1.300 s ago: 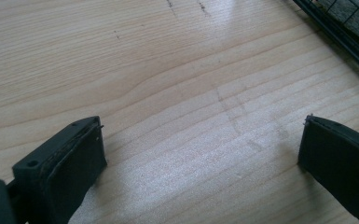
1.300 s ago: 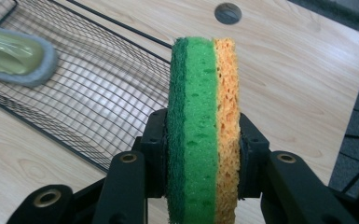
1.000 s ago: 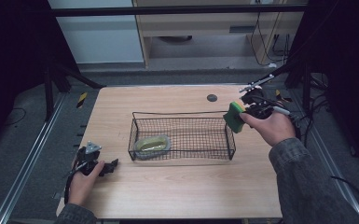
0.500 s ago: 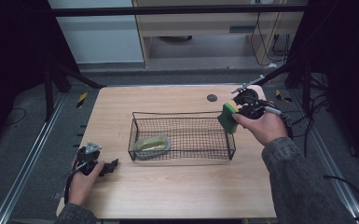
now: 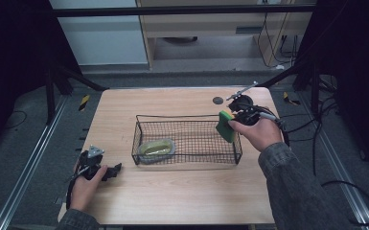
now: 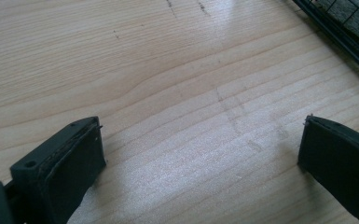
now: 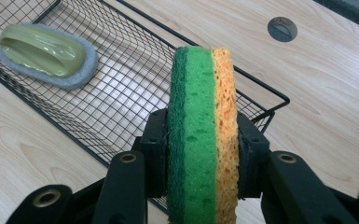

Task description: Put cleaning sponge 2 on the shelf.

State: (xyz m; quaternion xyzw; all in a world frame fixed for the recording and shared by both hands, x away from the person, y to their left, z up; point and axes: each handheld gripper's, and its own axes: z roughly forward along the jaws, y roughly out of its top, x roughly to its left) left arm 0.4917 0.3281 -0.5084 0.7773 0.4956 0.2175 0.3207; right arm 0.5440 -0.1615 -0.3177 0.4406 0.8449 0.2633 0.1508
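Note:
A green and yellow sponge (image 7: 203, 135) stands on edge between the jaws of my right gripper (image 7: 200, 154), which is shut on it. In the high view the sponge (image 5: 225, 126) hangs over the right end of the black wire basket (image 5: 187, 120), with the right gripper (image 5: 234, 120) behind it. A pale green scrubber with a grey pad (image 5: 156, 147) lies inside the basket at its left end; the same scrubber (image 7: 46, 55) appears beyond the sponge. My left gripper (image 5: 115, 170) rests on the table at the front left, open, with bare wood between its jaws (image 6: 200, 154).
The wooden table (image 5: 182, 201) has a dark round grommet (image 5: 218, 100) near its far edge. A corner of the basket (image 6: 340, 32) lies ahead of the left gripper. Cables trail off the table's right side. A metal frame and dark floor surround the table.
My right gripper has carried the sponge leftward and slightly down, from beside the basket's right end to over its right rim. The left hand has stayed put.

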